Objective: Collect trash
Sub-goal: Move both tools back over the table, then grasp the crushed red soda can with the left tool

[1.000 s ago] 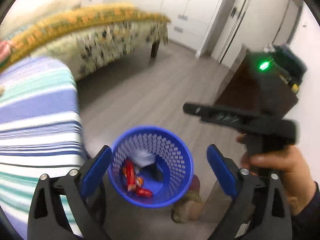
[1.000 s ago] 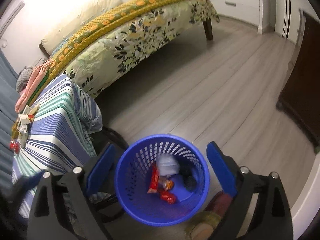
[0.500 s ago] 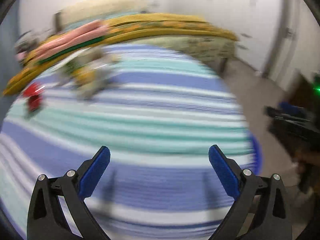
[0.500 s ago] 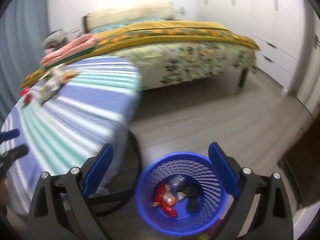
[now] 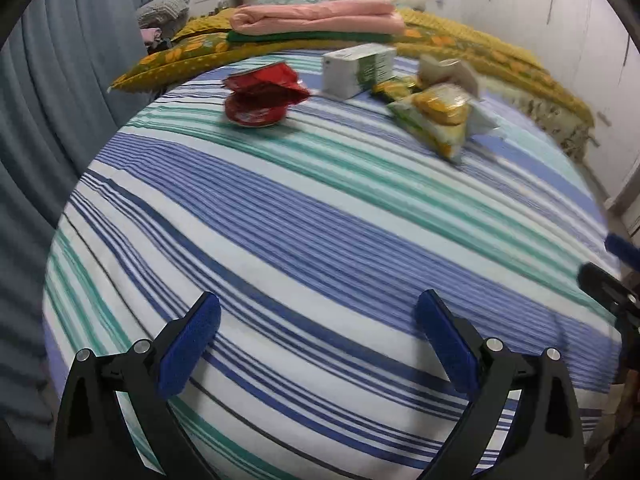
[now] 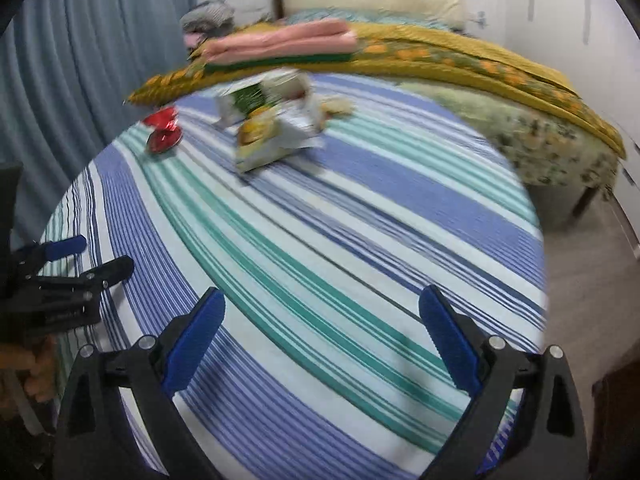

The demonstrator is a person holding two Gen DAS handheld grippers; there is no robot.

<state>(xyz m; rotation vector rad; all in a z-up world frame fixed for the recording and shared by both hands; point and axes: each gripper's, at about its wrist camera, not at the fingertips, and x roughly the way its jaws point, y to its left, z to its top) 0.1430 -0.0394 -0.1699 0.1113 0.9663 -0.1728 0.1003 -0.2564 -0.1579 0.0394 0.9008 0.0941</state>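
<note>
So both grippers have swung up off the blue bin on the floor and now face the striped tablecloth [image 5: 320, 240], which means the drop-off is done and the next pick is starting. The bin is out of both views now. Remaining trash sits at the far side of the table: a crumpled red wrapper [image 5: 262, 98], a white-and-green carton [image 5: 358, 70], a yellow-green snack bag [image 5: 438, 120] and some pale crumpled paper [image 5: 448, 70] behind it (right view is blurry, same cluster). All of it is well apart from either tool.

Left gripper [image 5: 318, 344] is held low over the near table edge, jaws spread wide, nothing between them. Right gripper [image 6: 320, 342] is likewise splayed and empty, level with the left, angled toward the snack bag. A hand [image 6: 34, 372] grips the left tool's handle, at the right view's left edge. The bed with a folded pink blanket [image 5: 320, 16] lies behind the table.
</note>
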